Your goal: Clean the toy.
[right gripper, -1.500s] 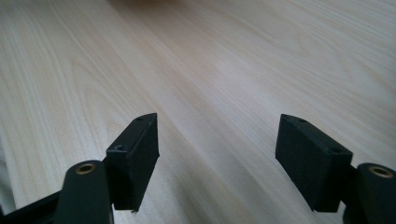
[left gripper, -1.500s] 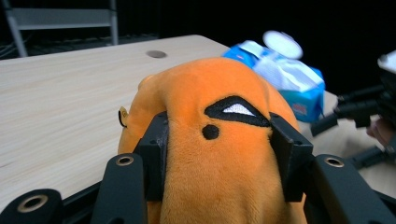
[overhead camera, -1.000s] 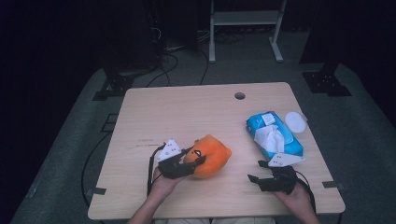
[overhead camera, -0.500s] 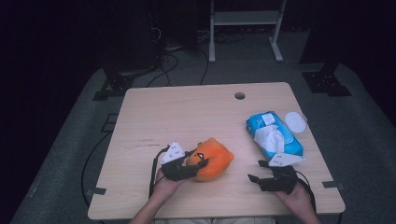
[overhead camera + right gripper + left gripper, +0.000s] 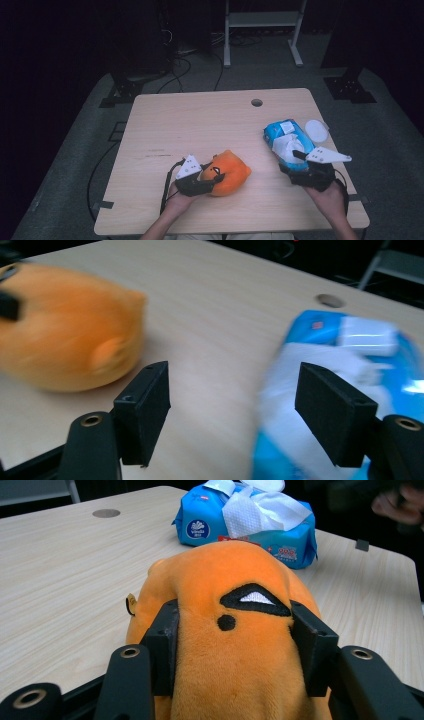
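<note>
The round orange plush toy [image 5: 225,645] is pinched between the pads of the left gripper [image 5: 200,182] at the near middle of the pale wooden table [image 5: 200,125]; the jaws have just been easing apart, yet the plush is squeezed between them. The right gripper [image 5: 232,410] is held wide open and empty beside the blue soft pack of wet wipes [image 5: 287,140]. The loose white wipe [image 5: 255,510] is best approached squarely and nipped by its tip. Counted: one plush, one pack, one white round lid [image 5: 317,131].

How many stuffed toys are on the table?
1. The orange stuffed toy lies near the table's front edge, squeezed in the left claw. None seem hidden.
</note>
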### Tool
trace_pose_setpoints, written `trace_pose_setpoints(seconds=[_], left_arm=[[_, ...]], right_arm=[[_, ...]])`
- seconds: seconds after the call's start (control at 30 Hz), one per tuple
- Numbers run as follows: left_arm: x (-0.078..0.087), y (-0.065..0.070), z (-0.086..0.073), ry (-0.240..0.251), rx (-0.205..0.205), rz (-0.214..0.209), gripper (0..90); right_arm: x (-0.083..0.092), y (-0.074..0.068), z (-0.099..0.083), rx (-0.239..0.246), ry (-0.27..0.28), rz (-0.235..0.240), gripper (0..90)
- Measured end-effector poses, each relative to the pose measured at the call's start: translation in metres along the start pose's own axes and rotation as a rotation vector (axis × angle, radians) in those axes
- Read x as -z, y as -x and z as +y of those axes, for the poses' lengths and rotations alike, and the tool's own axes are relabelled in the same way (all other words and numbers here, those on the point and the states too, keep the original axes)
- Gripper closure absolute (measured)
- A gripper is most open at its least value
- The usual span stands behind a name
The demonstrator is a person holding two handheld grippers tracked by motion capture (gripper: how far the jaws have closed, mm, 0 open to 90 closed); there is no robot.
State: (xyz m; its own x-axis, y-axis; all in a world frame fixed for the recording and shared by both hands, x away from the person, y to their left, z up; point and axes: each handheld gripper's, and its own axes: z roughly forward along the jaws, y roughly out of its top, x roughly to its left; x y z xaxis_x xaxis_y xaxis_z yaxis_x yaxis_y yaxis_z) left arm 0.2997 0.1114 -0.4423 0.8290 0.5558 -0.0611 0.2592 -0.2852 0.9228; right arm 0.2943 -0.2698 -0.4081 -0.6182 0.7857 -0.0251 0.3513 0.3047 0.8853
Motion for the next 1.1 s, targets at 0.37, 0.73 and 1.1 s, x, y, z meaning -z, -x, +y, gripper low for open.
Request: trace_pose_setpoints(seconds=[0.37, 0.73, 1.1], left_arm=[[0.002, 0.002, -0.005, -0.018, -0.023, -0.003, 42.2], [0.002, 0.003, -0.007, -0.026, -0.035, -0.009, 35.9], [0.003, 0.002, -0.009, -0.026, -0.032, -0.018, 32.3]], right_arm=[[-0.027, 0.049, 0.019, -0.038, -0.013, -0.102, 30.0], [-0.055, 0.055, -0.004, -0.059, -0.105, -0.141, 41.2], [-0.054, 0.06, -0.006, -0.104, -0.105, -0.124, 65.9]])
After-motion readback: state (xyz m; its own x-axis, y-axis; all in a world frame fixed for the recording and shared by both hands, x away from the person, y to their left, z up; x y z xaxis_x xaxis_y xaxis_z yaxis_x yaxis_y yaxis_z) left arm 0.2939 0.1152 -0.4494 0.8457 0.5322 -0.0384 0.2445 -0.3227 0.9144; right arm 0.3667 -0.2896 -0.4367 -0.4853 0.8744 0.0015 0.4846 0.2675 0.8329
